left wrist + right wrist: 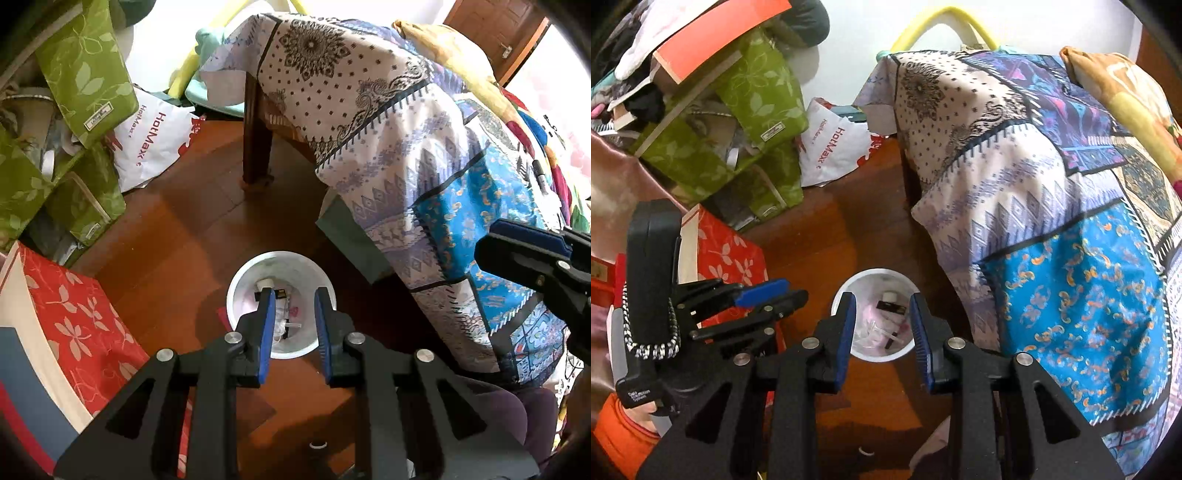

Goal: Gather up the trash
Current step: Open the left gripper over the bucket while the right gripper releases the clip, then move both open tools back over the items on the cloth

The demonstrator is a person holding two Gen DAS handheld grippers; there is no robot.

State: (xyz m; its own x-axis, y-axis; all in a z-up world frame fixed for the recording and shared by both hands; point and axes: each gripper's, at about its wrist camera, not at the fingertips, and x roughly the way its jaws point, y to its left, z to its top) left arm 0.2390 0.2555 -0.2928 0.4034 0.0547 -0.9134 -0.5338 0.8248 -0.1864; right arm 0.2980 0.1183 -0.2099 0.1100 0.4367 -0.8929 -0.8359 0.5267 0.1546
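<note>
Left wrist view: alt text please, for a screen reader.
Open left tongs, holding nothing, hang above a white trash bin on a wooden floor; small scraps lie inside. A patterned cloth drapes a table at right.

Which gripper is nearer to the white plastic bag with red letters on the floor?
Left. The left gripper hangs over the white bin, on the side of the bag; the right gripper is beside it, toward the patterned cloth.

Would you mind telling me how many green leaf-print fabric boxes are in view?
3: one tilted on top of the pile, one beneath it, one lowest by the wooden floor. Others may be hidden behind the clutter.
</note>
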